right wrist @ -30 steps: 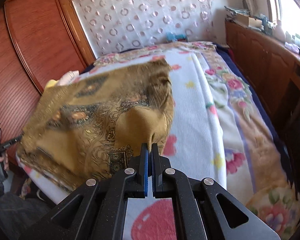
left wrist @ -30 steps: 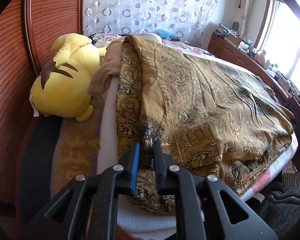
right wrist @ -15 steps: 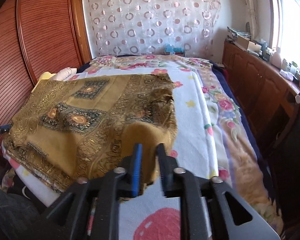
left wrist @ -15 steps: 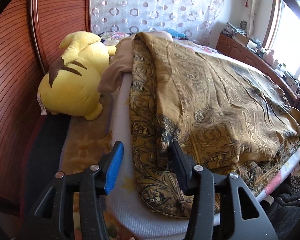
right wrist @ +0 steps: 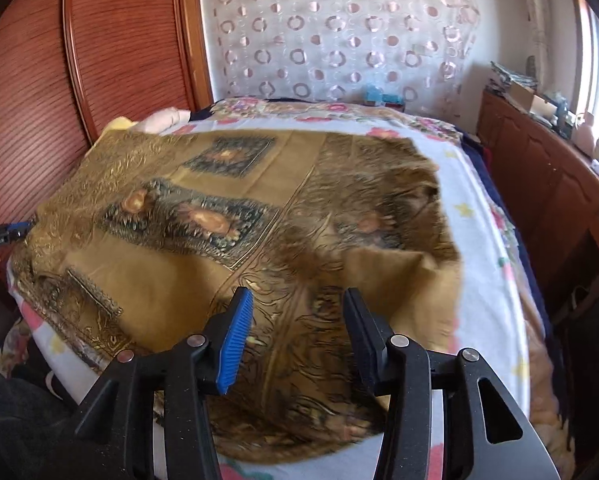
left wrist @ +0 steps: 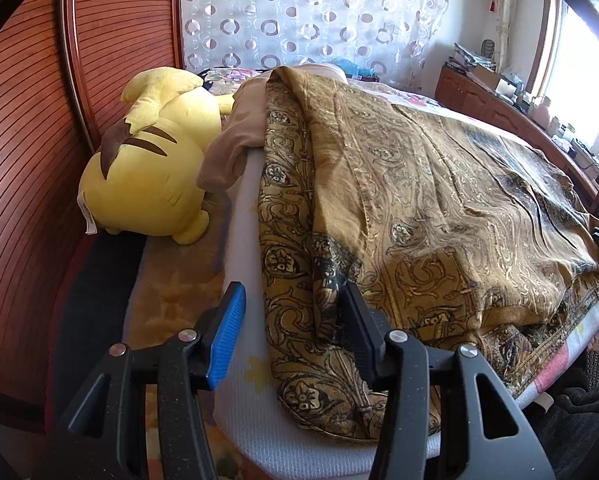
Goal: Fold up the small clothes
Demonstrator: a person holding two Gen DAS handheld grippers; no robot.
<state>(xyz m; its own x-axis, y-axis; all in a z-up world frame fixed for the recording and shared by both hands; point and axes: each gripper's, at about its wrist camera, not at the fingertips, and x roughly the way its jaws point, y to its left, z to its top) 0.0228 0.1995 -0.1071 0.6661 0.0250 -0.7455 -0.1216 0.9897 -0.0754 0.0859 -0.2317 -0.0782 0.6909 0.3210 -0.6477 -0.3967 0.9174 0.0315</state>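
A gold-brown patterned cloth [left wrist: 419, 200] lies folded over on the bed; it also shows in the right wrist view [right wrist: 227, 220]. My left gripper [left wrist: 293, 320] is open, its jaws wide apart astride the cloth's near left edge, holding nothing. My right gripper [right wrist: 299, 324] is open above the cloth's near right corner, which lies slack on the bed. The left gripper's tip shows at the far left edge of the right wrist view [right wrist: 3, 234].
A yellow plush toy [left wrist: 151, 168] lies at the left by the wooden headboard [left wrist: 27, 128]. A beige garment [left wrist: 235, 136] lies under the cloth's far end. A white flowered bedsheet [right wrist: 483, 264] covers the bed. A wooden cabinet [right wrist: 547, 184] runs along the right.
Both grippers opened and let go of the cloth. The cloth dropped flat on the bed. Both grippers drew back slightly.
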